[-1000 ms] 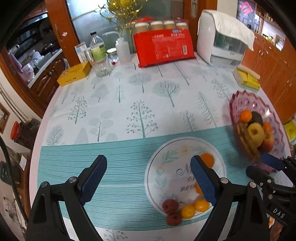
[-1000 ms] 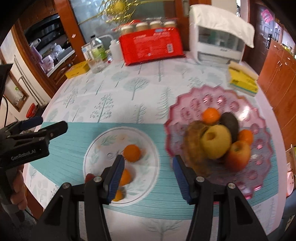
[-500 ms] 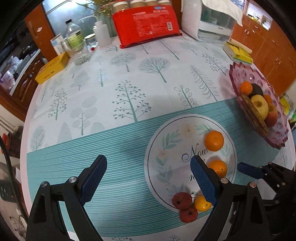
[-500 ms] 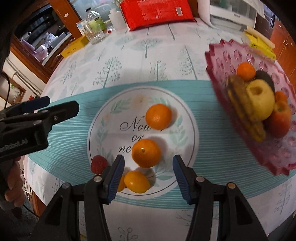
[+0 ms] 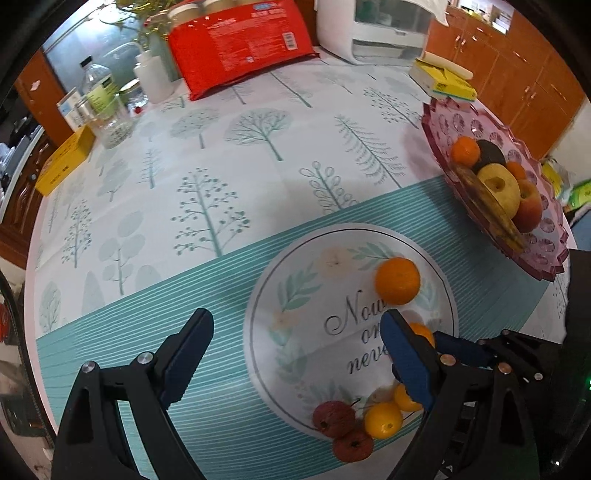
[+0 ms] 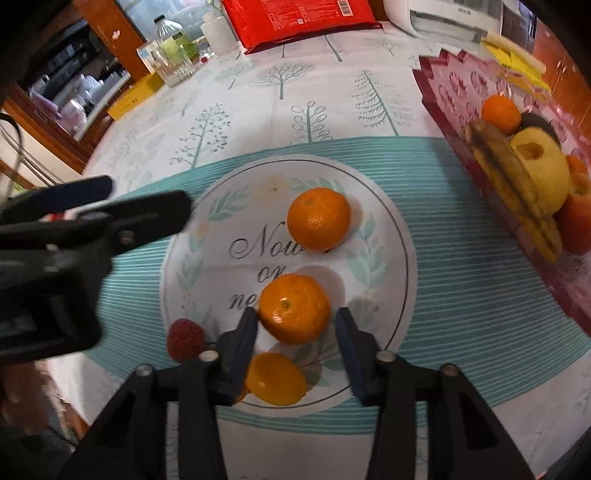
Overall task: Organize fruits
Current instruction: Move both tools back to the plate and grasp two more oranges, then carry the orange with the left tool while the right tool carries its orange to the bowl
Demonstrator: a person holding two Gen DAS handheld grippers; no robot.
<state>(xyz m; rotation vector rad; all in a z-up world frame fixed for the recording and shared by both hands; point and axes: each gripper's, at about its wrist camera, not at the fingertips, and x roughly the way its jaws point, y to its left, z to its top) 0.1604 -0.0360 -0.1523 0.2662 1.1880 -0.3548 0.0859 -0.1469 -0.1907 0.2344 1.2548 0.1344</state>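
The right claw (image 6: 295,332) is closing around the nearer mandarin (image 6: 294,309), which sits at six o'clock on the printed plate (image 6: 391,221); its left pad touches the fruit while the other stands clear. The left claw (image 5: 291,354) hangs apart and empty over the worktop (image 5: 221,155). One-sided contact could roll the mandarin into the kumquat (image 6: 275,377), or off toward the pink fruit dish (image 6: 454,81).

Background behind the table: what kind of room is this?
Likely a home dining area by a kitchen: wooden cabinets, a patterned tablecloth, a pink fruit dish and a countertop appliance.
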